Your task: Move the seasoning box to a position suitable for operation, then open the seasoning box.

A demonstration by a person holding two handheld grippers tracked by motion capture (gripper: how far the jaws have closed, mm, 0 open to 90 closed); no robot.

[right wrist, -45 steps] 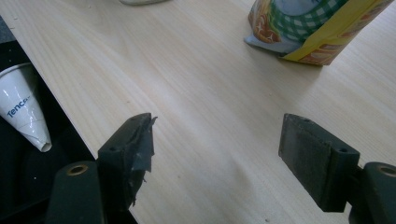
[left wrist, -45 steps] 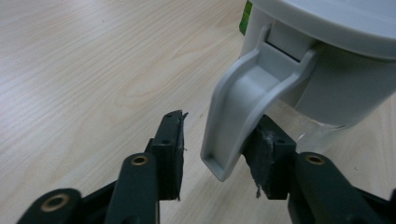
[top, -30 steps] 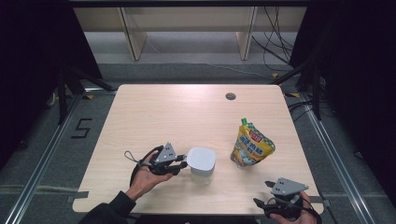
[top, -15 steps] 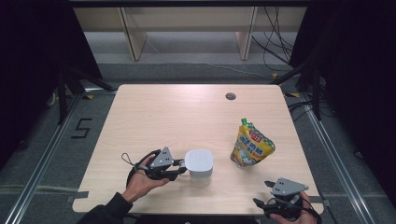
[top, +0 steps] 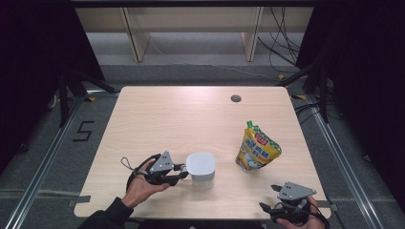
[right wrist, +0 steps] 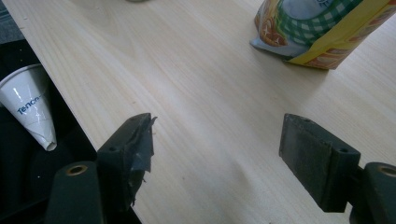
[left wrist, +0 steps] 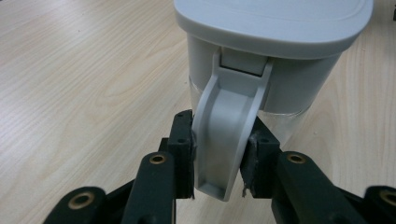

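Note:
A clear jug with a pale grey lid [top: 200,167] stands on the wooden table [top: 167,119] near the front. My left gripper [top: 184,172] comes at it from the left. In the left gripper view the jug's grey handle [left wrist: 229,130] sits between the two black pads, which press on both of its sides; my left gripper [left wrist: 219,140] is shut on it. My right gripper [top: 268,197] rests at the table's front right edge. Its jaws stand wide open over bare wood in the right gripper view [right wrist: 217,149].
A yellow and green stand-up pouch [top: 258,151] stands right of the jug, a short way beyond the right gripper [right wrist: 317,32]. A round cable hole [top: 235,98] lies at the back. Below the table's edge there is a white paper cone cup [right wrist: 28,109].
The left hand, its gripper and the jug have shifted slightly to the left and toward the front edge. The right gripper has stayed where it was.

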